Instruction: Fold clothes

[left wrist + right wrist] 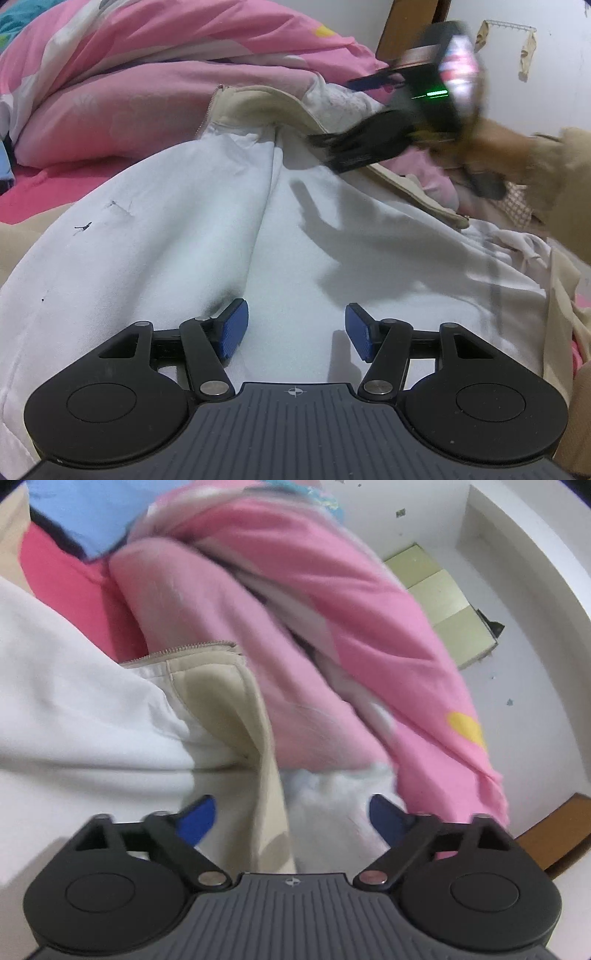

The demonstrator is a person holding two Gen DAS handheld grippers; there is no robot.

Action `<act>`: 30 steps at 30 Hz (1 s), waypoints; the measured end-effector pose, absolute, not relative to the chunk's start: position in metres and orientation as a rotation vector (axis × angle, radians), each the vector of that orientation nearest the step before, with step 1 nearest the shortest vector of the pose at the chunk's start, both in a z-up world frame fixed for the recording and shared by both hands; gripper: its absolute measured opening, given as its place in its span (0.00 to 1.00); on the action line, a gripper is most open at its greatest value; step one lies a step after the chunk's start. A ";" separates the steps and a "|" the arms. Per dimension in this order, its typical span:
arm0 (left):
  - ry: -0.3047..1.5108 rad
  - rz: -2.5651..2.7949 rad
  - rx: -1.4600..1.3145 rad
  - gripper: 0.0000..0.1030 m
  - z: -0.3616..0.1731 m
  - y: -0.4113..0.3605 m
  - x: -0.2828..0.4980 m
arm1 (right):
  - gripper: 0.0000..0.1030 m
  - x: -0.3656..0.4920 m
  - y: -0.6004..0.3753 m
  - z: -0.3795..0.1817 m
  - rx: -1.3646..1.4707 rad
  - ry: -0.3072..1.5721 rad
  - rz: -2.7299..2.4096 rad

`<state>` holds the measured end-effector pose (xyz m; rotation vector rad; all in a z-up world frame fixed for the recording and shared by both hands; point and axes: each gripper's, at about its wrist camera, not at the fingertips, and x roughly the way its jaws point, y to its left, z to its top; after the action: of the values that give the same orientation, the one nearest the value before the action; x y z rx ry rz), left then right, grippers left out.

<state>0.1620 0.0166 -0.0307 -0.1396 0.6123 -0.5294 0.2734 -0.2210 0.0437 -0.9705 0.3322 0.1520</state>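
left fingers [295, 328] apart over white garment [184, 258] | right fingers [291, 819] spread wide, empty

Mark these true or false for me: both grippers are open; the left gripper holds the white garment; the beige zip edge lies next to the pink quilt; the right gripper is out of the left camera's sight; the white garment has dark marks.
1. Both grippers are open. True: the left gripper and right gripper both have their jaws apart, pressing on nothing.
2. The left gripper holds the white garment. False: the cloth lies below the open pads, ungripped.
3. The beige zip edge lies next to the pink quilt. True.
4. The right gripper is out of the left camera's sight. False: it shows blurred at upper right.
5. The white garment has dark marks. True.
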 end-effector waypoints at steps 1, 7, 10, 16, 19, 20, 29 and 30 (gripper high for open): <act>0.612 -0.529 -0.143 0.57 -0.030 0.017 0.162 | 0.94 0.266 -0.226 0.052 -0.936 0.327 0.162; 0.613 -0.529 -0.165 0.57 -0.032 0.018 0.167 | 0.83 0.235 -0.243 0.068 -0.650 0.443 0.265; 0.613 -0.532 -0.178 0.57 -0.031 0.020 0.166 | 0.37 0.232 -0.252 0.055 -0.526 0.584 0.337; 0.610 -0.532 -0.163 0.57 -0.032 0.019 0.166 | 0.00 0.303 -0.303 -0.012 -0.523 0.765 0.049; 0.605 -0.532 -0.153 0.57 -0.033 0.018 0.166 | 0.00 0.335 -0.324 -0.026 -0.506 0.742 -0.041; 0.604 -0.532 -0.153 0.57 -0.033 0.018 0.166 | 0.00 0.340 -0.327 -0.027 -0.491 0.742 -0.049; 0.599 -0.536 -0.158 0.57 -0.036 0.018 0.165 | 0.00 0.269 -0.313 0.019 -0.418 0.730 0.102; 0.599 -0.536 -0.157 0.57 -0.036 0.018 0.165 | 0.00 0.252 -0.309 0.024 -0.430 0.736 0.152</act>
<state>0.1650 0.0178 -0.0360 -0.1571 0.5992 -0.5357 0.2524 -0.3087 0.0236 -0.4304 0.7357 0.1521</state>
